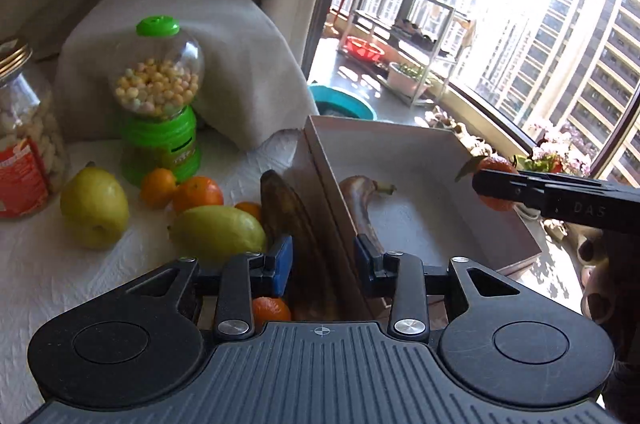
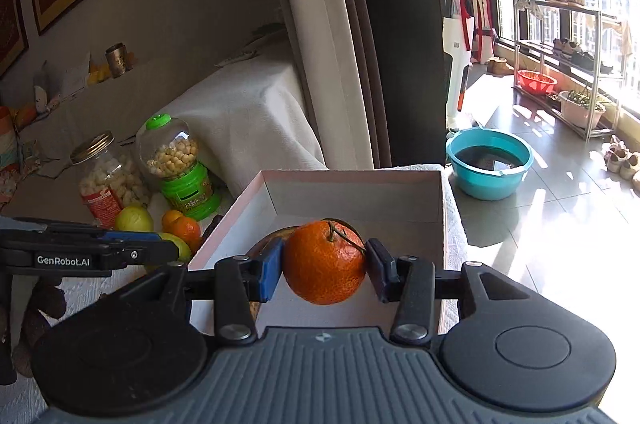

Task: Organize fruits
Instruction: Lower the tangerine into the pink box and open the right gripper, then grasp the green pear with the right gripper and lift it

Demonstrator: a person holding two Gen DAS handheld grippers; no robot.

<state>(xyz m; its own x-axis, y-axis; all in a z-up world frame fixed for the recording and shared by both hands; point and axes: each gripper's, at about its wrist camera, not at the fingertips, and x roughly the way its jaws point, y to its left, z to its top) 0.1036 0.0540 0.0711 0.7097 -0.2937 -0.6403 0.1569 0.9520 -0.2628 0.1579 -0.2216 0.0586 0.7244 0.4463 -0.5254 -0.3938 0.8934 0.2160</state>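
My right gripper (image 2: pixel 324 264) is shut on a tangerine (image 2: pixel 325 262) with a green stem, held above the near end of an open white box (image 2: pixel 352 176). The left wrist view shows that gripper (image 1: pixel 480 184) and its tangerine (image 1: pixel 494 166) over the box's right side. A browned banana (image 1: pixel 362 200) lies in the box (image 1: pixel 400 128). My left gripper (image 1: pixel 324 260) is open with a narrow gap above the box's left wall, and nothing is pressed between its pads. Just beyond it a dark banana (image 1: pixel 280 212) leans on that wall. Two lemons (image 1: pixel 94 208) (image 1: pixel 218 232) and several tangerines (image 1: pixel 198 194) lie on the white cloth.
A green candy dispenser (image 1: pixel 160 96) and a glass jar (image 1: pixel 24 152) stand behind the fruit. A cloth-draped piece of furniture (image 1: pixel 224 36) sits at the back. On the floor past the table's right edge is a blue basin (image 2: pixel 490 162).
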